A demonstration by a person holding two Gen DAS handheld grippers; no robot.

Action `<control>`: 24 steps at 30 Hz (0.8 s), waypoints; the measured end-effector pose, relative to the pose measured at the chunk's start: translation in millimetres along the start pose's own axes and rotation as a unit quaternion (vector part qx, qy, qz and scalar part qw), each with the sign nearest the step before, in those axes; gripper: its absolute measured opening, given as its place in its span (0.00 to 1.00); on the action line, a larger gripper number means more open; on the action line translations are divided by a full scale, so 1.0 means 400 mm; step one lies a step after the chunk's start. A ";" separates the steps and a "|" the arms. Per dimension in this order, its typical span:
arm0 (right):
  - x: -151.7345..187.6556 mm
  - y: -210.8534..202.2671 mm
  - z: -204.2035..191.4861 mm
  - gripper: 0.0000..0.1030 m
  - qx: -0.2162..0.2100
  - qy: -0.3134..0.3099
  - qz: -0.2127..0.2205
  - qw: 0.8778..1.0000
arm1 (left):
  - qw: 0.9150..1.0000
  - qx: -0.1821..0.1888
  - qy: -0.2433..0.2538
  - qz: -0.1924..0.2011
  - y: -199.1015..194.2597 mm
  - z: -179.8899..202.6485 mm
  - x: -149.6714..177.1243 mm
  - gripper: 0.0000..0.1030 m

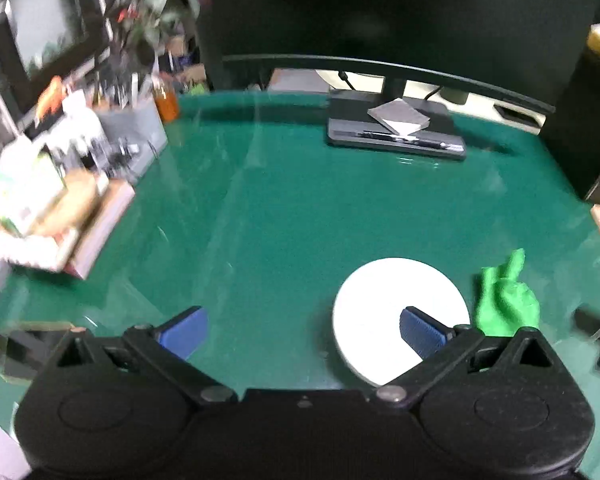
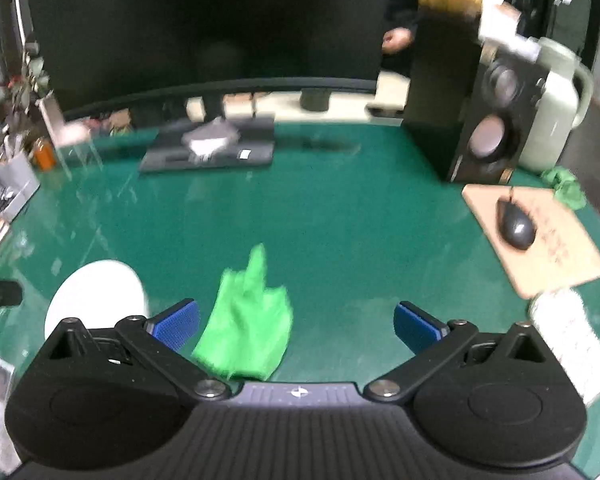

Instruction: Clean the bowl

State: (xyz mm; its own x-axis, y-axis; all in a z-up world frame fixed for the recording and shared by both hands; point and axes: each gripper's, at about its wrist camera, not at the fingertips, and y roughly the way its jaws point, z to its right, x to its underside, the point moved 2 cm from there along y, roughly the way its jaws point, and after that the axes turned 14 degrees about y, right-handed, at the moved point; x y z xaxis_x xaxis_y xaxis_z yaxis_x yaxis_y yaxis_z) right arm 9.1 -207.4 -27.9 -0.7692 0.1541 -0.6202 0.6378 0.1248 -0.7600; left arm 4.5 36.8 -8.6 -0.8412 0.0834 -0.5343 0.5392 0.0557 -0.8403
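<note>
Left gripper: jaws wide apart, holding nothing, above the green mat.
Right gripper: jaws wide apart, empty.
Bowl: white, on the mat, near, under the left gripper's right finger.
Green cloth: crumpled, just right of the bowl, near the right gripper's left finger.

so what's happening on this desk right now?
A person holds two grippers over a green desk mat for a bowl-cleaning job. Both are open and empty. The left gripper hovers beside the white bowl; the right gripper hovers at the crumpled green cloth, which lies just right of the bowl. Nothing is grasped yet.
</note>
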 end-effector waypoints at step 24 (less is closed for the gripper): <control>0.006 -0.070 -0.055 1.00 0.004 0.004 -0.130 0.991 | 0.998 -0.024 0.050 -0.012 -0.058 0.044 0.051 1.00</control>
State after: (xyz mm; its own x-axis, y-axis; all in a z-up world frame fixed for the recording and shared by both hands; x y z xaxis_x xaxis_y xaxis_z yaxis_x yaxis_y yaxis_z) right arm -9.9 -189.0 -3.9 -0.9074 0.1251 -0.4013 0.4174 0.1545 -0.8955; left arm -25.9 19.8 -1.7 -0.8469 0.1811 -0.5000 0.5223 0.1063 -0.8461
